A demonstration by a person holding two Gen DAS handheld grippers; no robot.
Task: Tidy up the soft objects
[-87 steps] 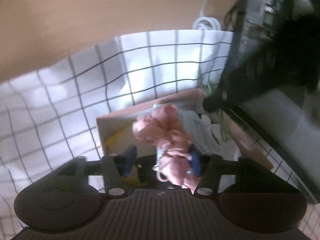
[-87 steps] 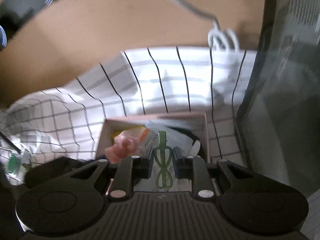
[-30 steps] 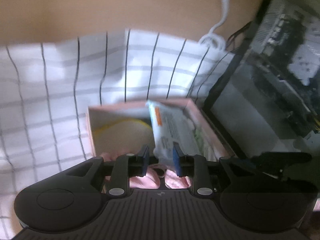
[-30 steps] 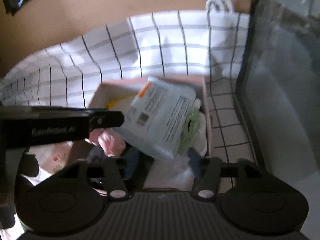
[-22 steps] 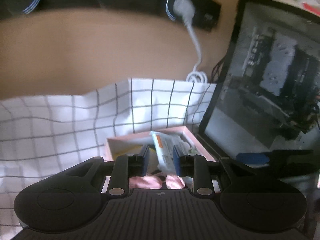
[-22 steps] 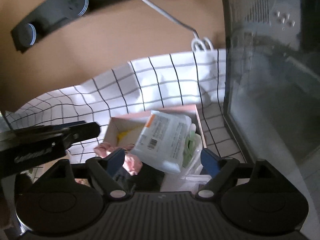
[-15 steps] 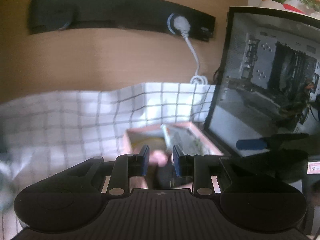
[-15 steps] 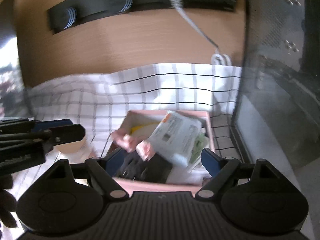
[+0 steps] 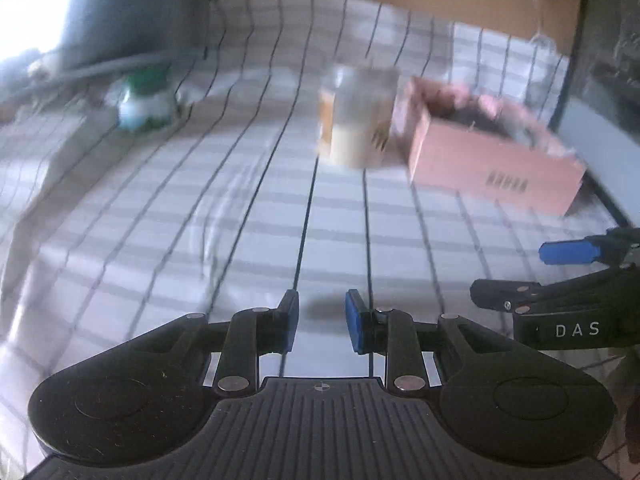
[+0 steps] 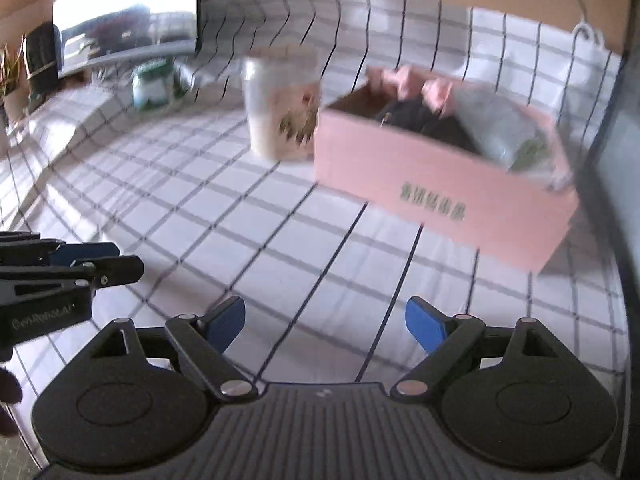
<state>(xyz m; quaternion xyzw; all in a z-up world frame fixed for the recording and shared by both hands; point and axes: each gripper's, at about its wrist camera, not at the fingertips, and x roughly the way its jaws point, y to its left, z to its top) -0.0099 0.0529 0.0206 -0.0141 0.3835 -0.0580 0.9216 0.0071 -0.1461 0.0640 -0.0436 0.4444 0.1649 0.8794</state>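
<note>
A pink cardboard box [image 10: 432, 184] stands on the checked cloth, also in the left wrist view [image 9: 492, 164]. It holds a pink soft toy [image 10: 404, 80], a dark item [image 10: 424, 120] and a pale wipes pack [image 10: 504, 128]. My right gripper [image 10: 325, 324] is open wide and empty, low over the cloth in front of the box. My left gripper [image 9: 320, 320] is empty with a narrow gap between its blue pads, further back from the box. Each gripper shows at the edge of the other's view.
A clear jar with a floral label [image 10: 282, 108] stands left of the box. A green-and-white bottle [image 10: 152, 84] lies at the far left by a monitor [image 10: 124, 12]. A dark PC case [image 10: 628, 128] borders the right. Checked cloth [image 9: 240, 208] covers the table.
Both grippers have pulled back and down from above the box to low over the cloth. The right gripper let go of the green item and opened wide; the left released the pink toy.
</note>
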